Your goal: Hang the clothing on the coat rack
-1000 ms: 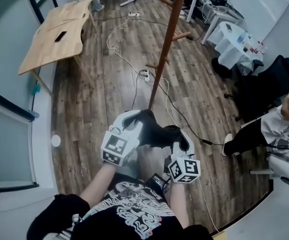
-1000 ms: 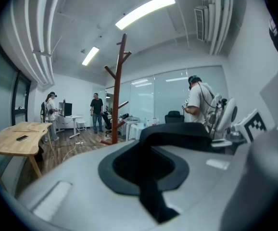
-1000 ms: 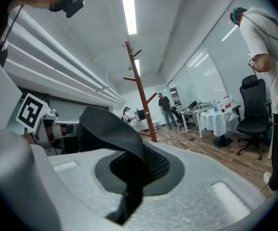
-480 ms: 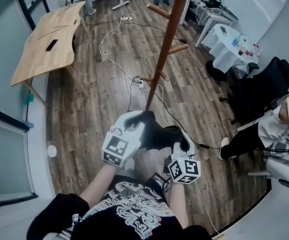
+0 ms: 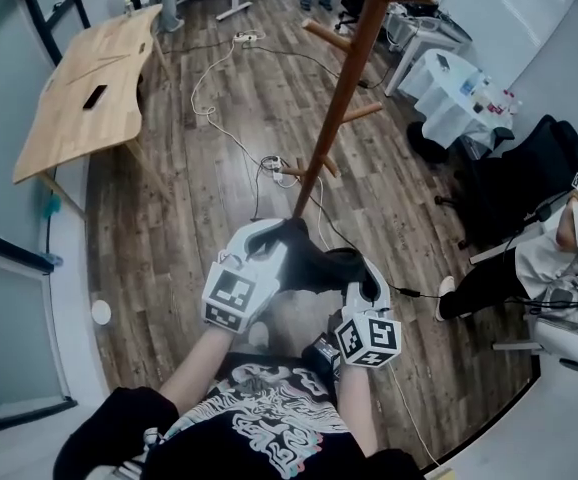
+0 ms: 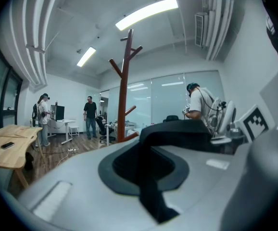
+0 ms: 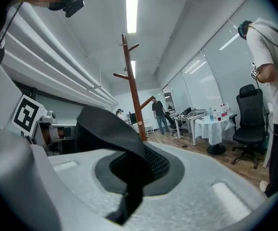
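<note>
Clothing (image 5: pixel 314 263): a black garment, held off the floor between the two claws, in front of the person's torso. The fabric spans from one claw to the other.

Left claw (image 5: pixel 277 236): jaws drawn almost together, with a fold of the black fabric pinched between them. The left gripper view shows the cloth running up out of the jaw slot and across toward the right.

Right claw (image 5: pixel 354 268): jaws nearly closed, clamped on another fold of the same garment.

Coat rack (image 5: pixel 344 98): a reddish-brown wooden pole with angled pegs, upright on the wood floor (image 5: pixel 169 228). Its lower end is just beyond the clothing. Both claws point toward it.

Cables (image 5: pixel 231 128) lie across the floor near the rack.
</note>
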Action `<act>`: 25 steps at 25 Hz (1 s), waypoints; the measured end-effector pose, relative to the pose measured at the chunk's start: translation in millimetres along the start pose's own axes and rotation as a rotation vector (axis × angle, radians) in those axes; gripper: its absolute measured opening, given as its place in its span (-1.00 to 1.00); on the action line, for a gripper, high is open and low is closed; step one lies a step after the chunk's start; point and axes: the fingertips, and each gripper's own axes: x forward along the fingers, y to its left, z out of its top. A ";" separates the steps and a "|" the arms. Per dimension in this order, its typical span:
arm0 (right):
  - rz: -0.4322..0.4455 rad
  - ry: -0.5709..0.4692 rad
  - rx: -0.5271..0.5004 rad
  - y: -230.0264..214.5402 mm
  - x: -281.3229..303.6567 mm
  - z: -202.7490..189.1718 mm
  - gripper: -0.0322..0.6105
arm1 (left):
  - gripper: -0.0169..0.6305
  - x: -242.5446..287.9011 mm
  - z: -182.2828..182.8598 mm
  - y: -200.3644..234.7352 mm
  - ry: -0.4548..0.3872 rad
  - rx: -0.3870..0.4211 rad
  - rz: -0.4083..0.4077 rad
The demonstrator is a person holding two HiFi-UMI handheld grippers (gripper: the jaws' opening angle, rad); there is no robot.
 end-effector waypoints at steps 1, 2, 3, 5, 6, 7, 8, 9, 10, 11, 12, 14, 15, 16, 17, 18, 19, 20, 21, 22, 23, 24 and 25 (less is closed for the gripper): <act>-0.001 -0.002 -0.002 1.0 2.7 0.3 -0.88 | -0.90 0.3 0.0 3.3 -0.001 0.000 0.002; -0.003 -0.005 -0.004 1.8 5.4 0.6 -0.88 | -0.90 0.5 -0.2 6.5 0.000 -0.001 0.005; -0.005 -0.006 -0.005 2.6 8.0 1.1 -0.88 | -0.90 0.6 -0.4 9.9 0.001 -0.004 0.007; -0.007 -0.008 -0.003 4.1 12.7 2.0 -0.88 | -0.90 0.5 -0.9 16.3 0.004 -0.010 0.013; -0.008 -0.009 -0.001 4.9 14.5 2.5 -0.88 | -0.90 0.4 -0.9 19.0 0.004 -0.013 0.015; -0.009 -0.008 0.002 5.8 15.5 2.8 -0.88 | -0.90 0.2 -0.8 21.1 0.006 -0.015 0.017; -0.011 -0.007 0.004 6.6 15.8 2.8 -0.88 | -0.90 -0.3 -0.7 22.3 0.007 -0.016 0.017; -0.014 -0.006 0.006 7.3 15.4 2.8 -0.88 | -0.90 -0.9 -0.6 22.6 0.009 -0.015 0.016; -0.016 -0.006 0.007 7.5 15.0 2.8 -0.88 | -0.90 -1.4 -0.3 22.3 0.009 -0.014 0.014; -0.017 -0.007 0.008 7.6 15.1 3.2 -0.88 | -0.90 -1.8 0.2 22.0 0.008 -0.013 0.013; -0.017 -0.008 0.009 7.8 15.8 4.0 -0.88 | -0.90 -2.0 0.9 22.2 0.007 -0.013 0.012; -0.014 -0.009 0.020 9.8 18.1 5.7 -0.88 | -0.90 -3.0 1.8 24.0 0.005 -0.017 0.010; -0.012 -0.010 0.032 11.2 19.0 6.2 -0.88 | -0.90 -3.8 1.4 25.2 0.006 -0.020 0.008; -0.010 -0.012 0.043 12.4 20.1 6.5 -0.88 | -0.90 -4.5 0.7 26.5 0.006 -0.023 0.007; -0.008 -0.013 0.048 13.4 21.4 6.8 -0.88 | -0.90 -4.8 0.1 27.8 0.005 -0.024 0.007; -0.006 -0.015 0.046 14.0 22.7 7.3 -0.88 | -0.90 -4.7 -0.1 29.1 0.002 -0.024 0.008; -0.004 -0.017 0.041 14.3 23.7 7.9 -0.88 | -0.90 -4.4 0.0 30.0 0.000 -0.024 0.009; -0.004 -0.018 0.037 14.1 24.3 8.4 -0.88 | -0.90 -3.9 0.2 30.7 -0.002 -0.023 0.011; -0.005 -0.020 0.035 13.5 24.9 8.5 -0.88 | -0.90 -3.2 0.2 31.2 -0.004 -0.023 0.011; -0.007 -0.021 0.036 12.4 25.7 7.9 -0.88 | -0.90 -2.2 0.0 31.5 -0.004 -0.025 0.011; -0.010 -0.020 0.039 11.0 26.9 6.9 -0.88 | -0.90 -0.9 -0.4 31.7 -0.003 -0.026 0.009; -0.013 -0.017 0.041 9.5 27.9 5.8 -0.88 | -0.90 0.5 -0.8 31.6 -0.001 -0.028 0.007; -0.015 -0.015 0.043 8.2 28.6 5.1 -0.88 | -0.90 1.8 -1.1 31.3 0.001 -0.029 0.005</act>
